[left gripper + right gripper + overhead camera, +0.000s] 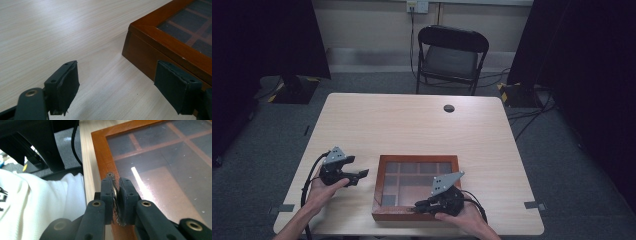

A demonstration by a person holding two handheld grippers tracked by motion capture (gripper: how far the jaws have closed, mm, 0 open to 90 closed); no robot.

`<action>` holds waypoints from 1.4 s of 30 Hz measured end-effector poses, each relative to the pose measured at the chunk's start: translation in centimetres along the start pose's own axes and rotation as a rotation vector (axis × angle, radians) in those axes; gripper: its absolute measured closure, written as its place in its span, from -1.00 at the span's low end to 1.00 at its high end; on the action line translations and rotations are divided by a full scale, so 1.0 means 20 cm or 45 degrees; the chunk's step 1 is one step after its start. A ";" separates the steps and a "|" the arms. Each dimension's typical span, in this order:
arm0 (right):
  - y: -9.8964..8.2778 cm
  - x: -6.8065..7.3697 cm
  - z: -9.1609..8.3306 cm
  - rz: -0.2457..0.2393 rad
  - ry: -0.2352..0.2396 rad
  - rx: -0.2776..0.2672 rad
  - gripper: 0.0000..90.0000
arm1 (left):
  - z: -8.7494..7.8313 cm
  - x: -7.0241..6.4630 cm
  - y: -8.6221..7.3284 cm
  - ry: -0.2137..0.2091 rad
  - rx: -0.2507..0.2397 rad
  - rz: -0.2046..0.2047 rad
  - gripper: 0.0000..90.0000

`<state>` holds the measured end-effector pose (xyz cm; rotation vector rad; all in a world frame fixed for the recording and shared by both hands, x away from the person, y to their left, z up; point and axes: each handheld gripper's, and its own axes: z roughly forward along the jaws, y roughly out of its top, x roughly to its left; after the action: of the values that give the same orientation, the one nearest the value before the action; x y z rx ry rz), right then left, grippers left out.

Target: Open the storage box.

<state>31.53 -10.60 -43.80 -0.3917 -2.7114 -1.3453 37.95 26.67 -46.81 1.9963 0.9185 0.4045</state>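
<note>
Pale wood tabletop (pixel 412 125) is seen carrying a wooden box (pixel 379 192) with a glass lid divided into panes. At the box's near rim, the right gripper (pixel 115 195) is clenched on a small toothed metal disc (pixel 115 192), which is held edge-up between the pads just above the frame. The left gripper (pixel 116 85) is held released, its jaws wide apart, with the box corner just beyond its right-hand jaw.

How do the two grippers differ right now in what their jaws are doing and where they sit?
The left gripper has its jaws spread wide with nothing between them; the right gripper is shut on a thin metal tab. The left gripper hovers over bare table beside the wooden box; the right gripper sits at the box's near edge. Both are black and hand-held.
</note>
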 end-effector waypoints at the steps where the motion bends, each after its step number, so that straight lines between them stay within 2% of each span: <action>1: 0.00 0.00 -0.01 0.005 0.002 -0.008 0.84 | 0.00 0.00 0.00 -0.003 0.003 0.008 -0.59; 2: 0.01 0.00 -0.01 0.002 0.001 -0.015 0.84 | 0.00 0.00 0.00 -0.007 0.000 0.017 -0.59; 4: 0.02 0.00 -0.03 0.003 0.002 -0.027 0.84 | 0.00 -0.01 0.00 -0.031 0.007 -0.002 -0.61; 6: 0.04 0.00 -0.04 0.011 0.007 -0.025 0.84 | 0.00 -0.03 0.01 -0.043 0.016 0.020 -0.62; 12: 0.07 -0.01 -0.06 0.029 0.021 -0.037 0.84 | 0.00 -0.05 0.02 -0.073 -0.014 0.058 -0.62; 15: 0.08 -0.01 -0.07 0.034 0.022 -0.037 0.84 | -0.01 -0.06 0.02 -0.092 -0.014 0.064 -0.63; 18: 0.10 -0.01 -0.08 0.037 0.023 -0.025 0.84 | 0.00 -0.06 0.02 -0.125 -0.004 0.046 -0.63; 20: 0.12 -0.01 -0.08 0.032 0.022 -0.027 0.84 | 0.00 -0.07 0.02 -0.121 -0.004 0.051 -0.63; 23: 0.14 -0.02 -0.09 0.034 0.020 -0.048 0.84 | 0.00 -0.08 0.03 -0.147 -0.017 0.064 -0.63; 25: 0.15 -0.02 -0.09 0.031 0.018 -0.041 0.84 | 0.00 -0.09 0.03 -0.127 -0.018 0.090 -0.60; 27: 0.17 -0.02 -0.10 0.026 0.017 -0.034 0.84 | -0.01 -0.09 0.03 -0.141 -0.027 0.070 -0.60; 30: 0.19 -0.02 -0.11 0.027 0.013 -0.029 0.84 | -0.01 -0.09 0.03 -0.148 -0.030 0.084 -0.61; 34: 0.22 -0.03 -0.13 0.030 0.014 -0.037 0.84 | -0.01 -0.10 0.03 -0.199 -0.030 0.086 -0.63; 35: 0.23 -0.03 -0.14 0.025 0.011 -0.032 0.84 | -0.01 -0.10 0.03 -0.207 -0.028 0.107 -0.63; 39: 0.25 -0.03 -0.16 0.012 -0.001 -0.031 0.84 | 0.00 -0.12 0.03 -0.234 -0.027 0.133 -0.63; 42: 0.26 -0.04 -0.16 0.016 0.003 -0.032 0.84 | 0.00 -0.17 0.05 -0.258 -0.049 0.141 -0.63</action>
<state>33.50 -10.39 -38.01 -0.4076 -2.6879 -1.3770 36.03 23.88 -45.81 2.0164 0.6719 0.2731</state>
